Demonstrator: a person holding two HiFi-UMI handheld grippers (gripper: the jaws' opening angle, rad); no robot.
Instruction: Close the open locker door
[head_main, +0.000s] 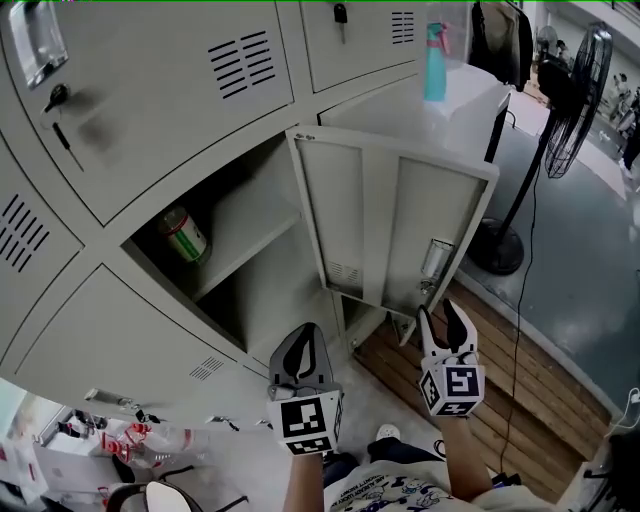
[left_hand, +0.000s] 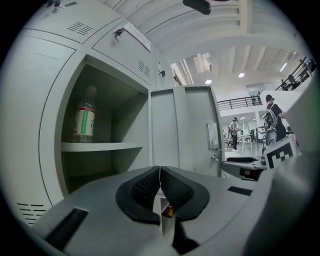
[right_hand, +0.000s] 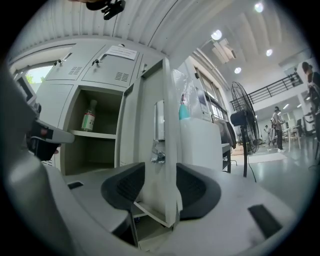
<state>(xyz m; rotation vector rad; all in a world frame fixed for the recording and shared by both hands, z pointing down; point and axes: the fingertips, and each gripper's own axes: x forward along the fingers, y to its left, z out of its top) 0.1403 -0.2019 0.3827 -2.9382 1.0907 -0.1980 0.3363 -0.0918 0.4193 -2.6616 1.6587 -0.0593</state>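
Observation:
The open locker door (head_main: 400, 220) stands swung out toward me from its compartment (head_main: 240, 270), with a latch (head_main: 436, 262) on its inner face near the free edge. A green-labelled bottle (head_main: 185, 235) stands on the shelf inside. My right gripper (head_main: 445, 310) is open just below the door's free lower corner. In the right gripper view the door edge (right_hand: 150, 150) shows between the spread jaws of that gripper (right_hand: 160, 170), and no pad visibly presses on it. My left gripper (head_main: 304, 330) is shut and empty, in front of the locker's lower right corner. From the left gripper (left_hand: 160, 170) I see the door (left_hand: 185, 130) and bottle (left_hand: 84, 120).
A white cabinet (head_main: 450, 105) with a teal spray bottle (head_main: 435, 65) stands right behind the door. A black pedestal fan (head_main: 570, 100) and its cord stand further right. Wooden planks (head_main: 500, 400) lie underfoot. Keys (head_main: 55, 100) hang in an upper locker. People (left_hand: 272, 120) are far off.

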